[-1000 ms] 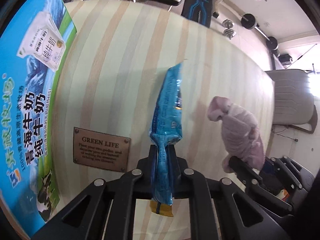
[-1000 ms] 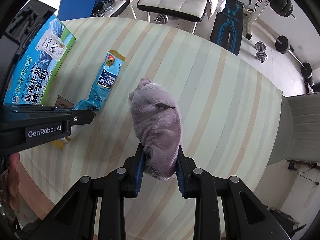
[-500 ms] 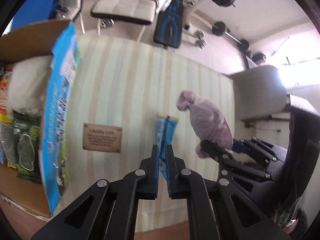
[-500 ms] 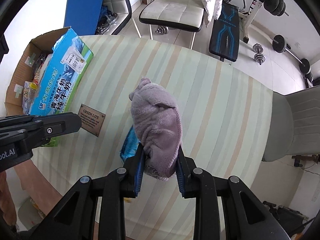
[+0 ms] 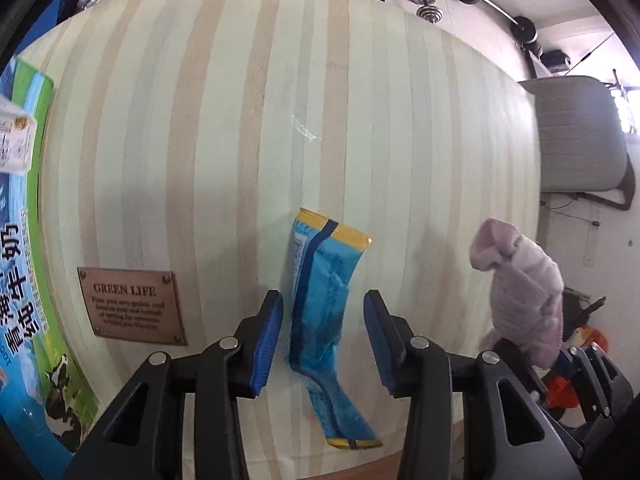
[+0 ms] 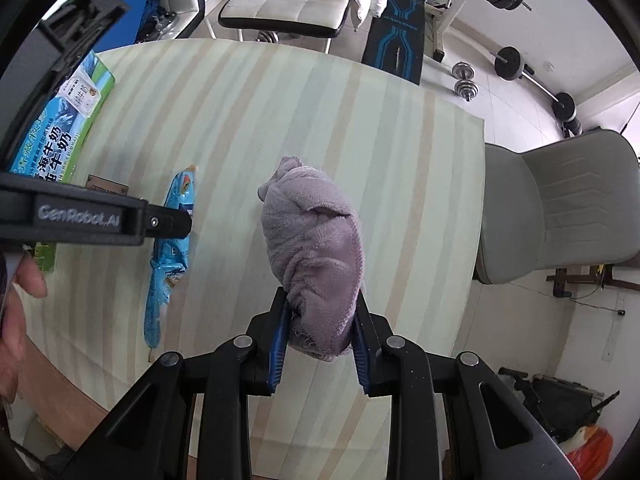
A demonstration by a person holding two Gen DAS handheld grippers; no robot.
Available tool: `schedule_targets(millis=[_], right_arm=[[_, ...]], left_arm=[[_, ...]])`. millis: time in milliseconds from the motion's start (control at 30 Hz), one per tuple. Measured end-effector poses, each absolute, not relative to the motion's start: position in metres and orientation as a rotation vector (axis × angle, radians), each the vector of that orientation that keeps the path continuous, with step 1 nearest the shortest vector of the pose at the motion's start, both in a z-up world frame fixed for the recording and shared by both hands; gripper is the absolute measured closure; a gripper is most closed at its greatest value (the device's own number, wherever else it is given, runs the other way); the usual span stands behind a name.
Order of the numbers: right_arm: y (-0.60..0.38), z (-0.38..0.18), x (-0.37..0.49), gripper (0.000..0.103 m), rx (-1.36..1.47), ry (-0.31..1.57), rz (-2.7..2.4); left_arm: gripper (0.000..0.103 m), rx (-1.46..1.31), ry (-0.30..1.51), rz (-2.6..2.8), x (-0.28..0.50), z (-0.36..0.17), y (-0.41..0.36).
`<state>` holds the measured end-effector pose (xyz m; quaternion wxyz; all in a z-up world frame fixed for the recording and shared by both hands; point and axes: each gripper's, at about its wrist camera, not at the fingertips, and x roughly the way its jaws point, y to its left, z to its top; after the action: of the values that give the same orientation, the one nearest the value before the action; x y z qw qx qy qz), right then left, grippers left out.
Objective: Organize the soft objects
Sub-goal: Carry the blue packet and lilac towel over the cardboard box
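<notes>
A blue snack packet (image 5: pixel 320 304) with yellow ends sits loose between the pads of my left gripper (image 5: pixel 323 340). Its jaws are opening and neither pad touches it. In the right wrist view the same packet (image 6: pixel 172 240) lies flat on the striped tablecloth (image 6: pixel 360 128), under the left gripper's tip (image 6: pixel 176 222). My right gripper (image 6: pixel 320 332) is shut on a rolled purple fleece towel (image 6: pixel 316 248), held above the table and pointing almost straight down. In the left wrist view the towel (image 5: pixel 524 296) hangs at the right.
A blue and green milk carton box (image 5: pixel 20 280) stands along the table's left side, with a brown "GREEN LIFE" plaque (image 5: pixel 132 306) beside it. A grey chair (image 6: pixel 560 208) is off the right edge. A person's hand (image 6: pixel 16 300) holds the left gripper. Weights lie on the floor beyond.
The left gripper, shut on the blue packet before, has dropped closer to the table and its jaws have parted, freeing the packet. The right gripper still holds the towel and has shifted slightly.
</notes>
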<state>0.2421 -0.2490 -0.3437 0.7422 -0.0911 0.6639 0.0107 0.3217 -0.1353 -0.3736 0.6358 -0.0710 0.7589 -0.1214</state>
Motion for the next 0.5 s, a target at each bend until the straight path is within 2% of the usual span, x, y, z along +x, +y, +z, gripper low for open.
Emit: schedule_targets(millis=[33, 67, 100, 300, 500], right_arm=[[-0.255, -0.346, 0.240, 0.073, -0.189, 1.458, 0.016], [-0.259, -0.348, 0.238, 0.073, -0.179, 1.461, 0.009], [-0.264, -0.350, 0.237, 0.073, -0.172, 1.463, 0.002], [-0.281, -0.345, 0.229, 0.073, -0.133, 1.453, -0.013], [-0.279, -0.322, 0.225, 0.073, -0.109, 1.419, 0.011]], left_arm=[[0.066, -0.115, 1.717, -0.261, 0.323, -0.374, -0.142], [0.080, -0.089, 1.685, -0.263, 0.323, -0.373, -0.146], [0.082, -0.074, 1.663, -0.283, 0.322, -0.371, -0.151], [0.083, -0.145, 1.596, -0.348, 0.312, -0.346, -0.149], [0.083, -0.244, 1.487, -0.417, 0.288, -0.283, -0.105]])
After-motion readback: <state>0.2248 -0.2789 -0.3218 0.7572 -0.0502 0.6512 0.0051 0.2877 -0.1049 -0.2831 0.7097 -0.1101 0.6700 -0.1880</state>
